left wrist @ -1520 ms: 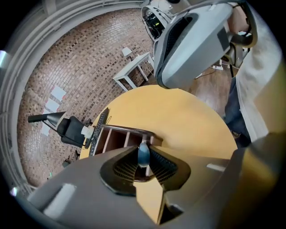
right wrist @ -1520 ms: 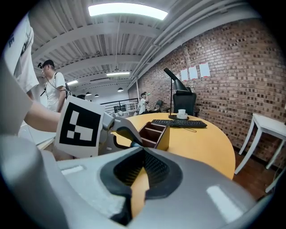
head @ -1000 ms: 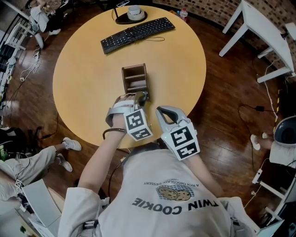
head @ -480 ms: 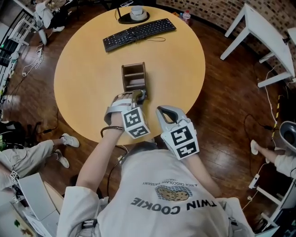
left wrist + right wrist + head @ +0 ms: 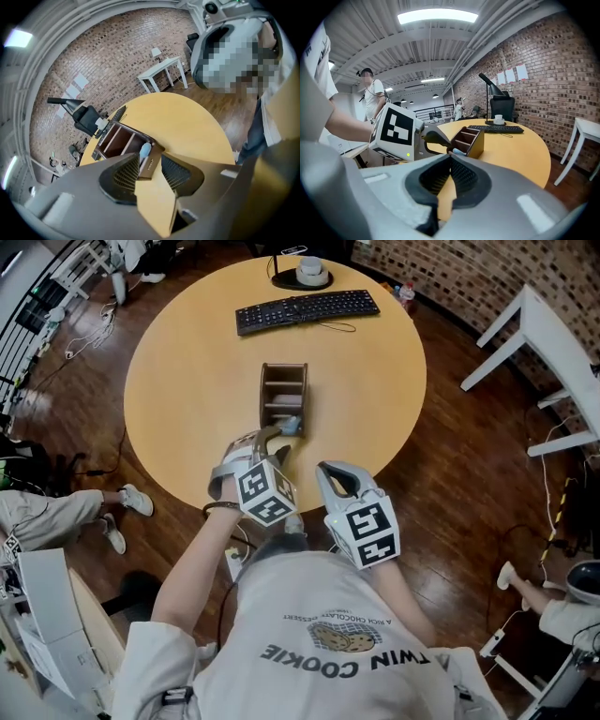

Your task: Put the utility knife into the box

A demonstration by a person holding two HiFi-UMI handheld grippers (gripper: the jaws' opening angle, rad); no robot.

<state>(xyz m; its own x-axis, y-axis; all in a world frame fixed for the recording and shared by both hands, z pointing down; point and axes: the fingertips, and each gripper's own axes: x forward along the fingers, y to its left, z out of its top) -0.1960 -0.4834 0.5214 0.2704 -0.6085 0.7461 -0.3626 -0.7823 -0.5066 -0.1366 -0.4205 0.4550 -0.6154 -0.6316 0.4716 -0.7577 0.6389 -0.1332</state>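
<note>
A brown box (image 5: 283, 390) with compartments stands in the middle of the round table (image 5: 187, 381). The light-blue utility knife (image 5: 291, 425) lies in its near compartment, one end sticking up over the rim. My left gripper (image 5: 274, 439) hovers just short of the box's near end. Its jaws have just been opening and now stand wide, nothing pressed between the pads. The left gripper view looks past my left gripper (image 5: 150, 161) at the box (image 5: 117, 140) and the knife (image 5: 145, 150). My right gripper (image 5: 333, 472) waits at the near table edge; in its own view the right gripper (image 5: 450, 159) has its tips together, holding nothing.
A black keyboard (image 5: 307, 307) lies at the table's far side, with a white cup (image 5: 310, 268) on a black base behind it. A white side table (image 5: 553, 343) stands to the right. A seated person's legs (image 5: 56, 517) are on the left.
The left gripper has let go of the knife, opened and rolled. It has drawn back a little from the box. The knife stays in the near compartment.
</note>
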